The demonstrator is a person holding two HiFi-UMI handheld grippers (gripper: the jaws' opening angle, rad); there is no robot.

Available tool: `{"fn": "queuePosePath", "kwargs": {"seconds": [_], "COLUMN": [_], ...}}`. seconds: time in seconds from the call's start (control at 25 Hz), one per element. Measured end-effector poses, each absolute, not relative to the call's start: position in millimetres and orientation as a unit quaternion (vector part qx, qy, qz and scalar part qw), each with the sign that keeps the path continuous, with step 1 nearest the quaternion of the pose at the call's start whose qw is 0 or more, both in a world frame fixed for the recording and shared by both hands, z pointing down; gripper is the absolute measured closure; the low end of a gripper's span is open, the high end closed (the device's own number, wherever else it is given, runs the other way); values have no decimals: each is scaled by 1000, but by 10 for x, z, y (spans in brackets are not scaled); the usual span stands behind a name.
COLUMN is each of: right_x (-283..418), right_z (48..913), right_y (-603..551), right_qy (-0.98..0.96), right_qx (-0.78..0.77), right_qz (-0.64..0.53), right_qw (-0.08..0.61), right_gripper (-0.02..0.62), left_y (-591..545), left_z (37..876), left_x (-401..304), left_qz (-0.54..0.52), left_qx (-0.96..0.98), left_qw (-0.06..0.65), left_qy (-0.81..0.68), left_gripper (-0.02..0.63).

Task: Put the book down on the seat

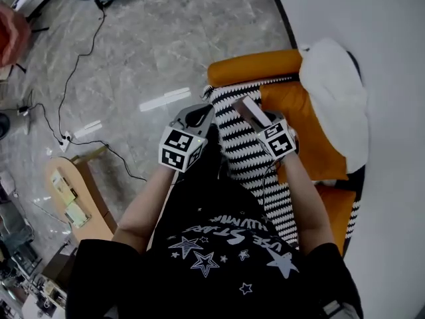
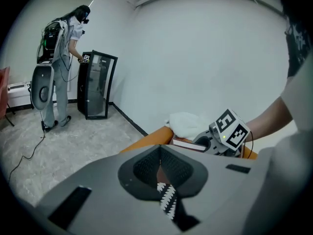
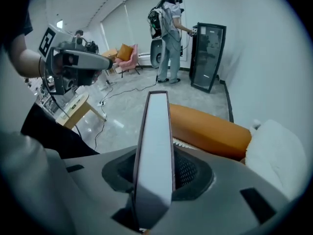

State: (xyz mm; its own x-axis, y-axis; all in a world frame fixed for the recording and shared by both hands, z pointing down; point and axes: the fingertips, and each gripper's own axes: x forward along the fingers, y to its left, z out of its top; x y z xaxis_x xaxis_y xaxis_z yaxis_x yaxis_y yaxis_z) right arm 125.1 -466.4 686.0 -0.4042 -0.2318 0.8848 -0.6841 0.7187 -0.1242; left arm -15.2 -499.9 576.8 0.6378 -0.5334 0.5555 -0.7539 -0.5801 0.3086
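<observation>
The book [image 1: 247,110] is clamped in my right gripper [image 1: 255,118], which is shut on it. It hangs over the black-and-white striped throw [image 1: 249,158] covering the orange armchair's [image 1: 255,65] seat. In the right gripper view the book [image 3: 155,146] stands edge-on between the jaws, pale page edge facing the camera, with the orange armrest [image 3: 210,126] behind it. My left gripper [image 1: 199,115] hovers just left of the book near the seat's front corner. Its pads [image 2: 146,168] meet with nothing between them. From there the book [image 2: 188,143] and right gripper [image 2: 220,140] show to the right.
A white cushion [image 1: 335,92] lies on the chair's back right. A low wooden side table [image 1: 73,191] stands on the marble floor to the left, with cables and a power strip [image 1: 66,138]. A person [image 2: 58,67] stands by a black cabinet [image 2: 98,84] across the room.
</observation>
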Motion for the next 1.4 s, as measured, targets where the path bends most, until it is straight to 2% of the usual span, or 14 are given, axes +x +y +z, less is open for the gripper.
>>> {"fn": "queuePosePath", "kwargs": {"seconds": [0.44,0.68,1.0,1.4], "right_x": [1096,1085,1044,1155], "right_z": [7378,7534,7821,7851], "right_y": [-4837,-5052,-5273,-5552], "right_qy": [-810,-824,-820,-817], "right_qx": [155,131,30,47], "right_qz": [171,119,61,23], "right_qw": [539,538,569,574], "right_gripper": [445,445,445,423], "left_y": [-5261,-5392,-5458,-5534], "left_z": [6230,6499,6807,6990], "left_x": [-217,-228,-180,-131], "left_qz": [224,226,237,242], "left_qx": [860,854,857,859], "left_qw": [286,294,303,302], "left_qy": [-358,-365,-342,-336], "left_gripper": [600,600,600,600]}}
